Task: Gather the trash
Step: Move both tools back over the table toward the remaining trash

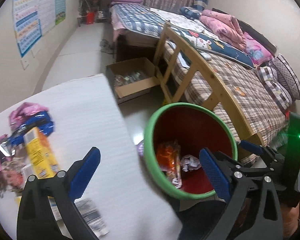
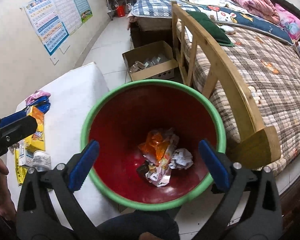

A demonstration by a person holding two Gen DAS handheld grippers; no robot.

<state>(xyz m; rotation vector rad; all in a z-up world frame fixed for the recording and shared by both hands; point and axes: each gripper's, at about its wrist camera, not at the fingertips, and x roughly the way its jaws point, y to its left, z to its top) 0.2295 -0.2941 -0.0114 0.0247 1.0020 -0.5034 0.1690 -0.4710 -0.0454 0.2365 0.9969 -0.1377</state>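
Note:
A red bin with a green rim [image 2: 214, 108] stands on the floor beside the white table [image 2: 74, 92]. Inside lie an orange wrapper [image 2: 155, 145] and a crumpled paper ball [image 2: 182, 158]. My right gripper [image 2: 150, 166] is open and empty, directly above the bin. My left gripper [image 1: 150, 172] is open and empty, over the table's edge with its right finger before the bin [image 1: 152, 140]. A pile of trash lies on the table: a yellow box [image 1: 40, 152], blue wrappers [image 1: 40, 122], pink wrappers [image 1: 26, 108] and a striped packet [image 1: 90, 216].
A wooden bed frame [image 2: 220, 64] with plaid bedding stands right of the bin. An open cardboard box [image 2: 150, 64] of items sits on the floor behind the bin. Posters [image 2: 56, 18] hang on the left wall. A shelf [image 1: 94, 6] stands in the far corner.

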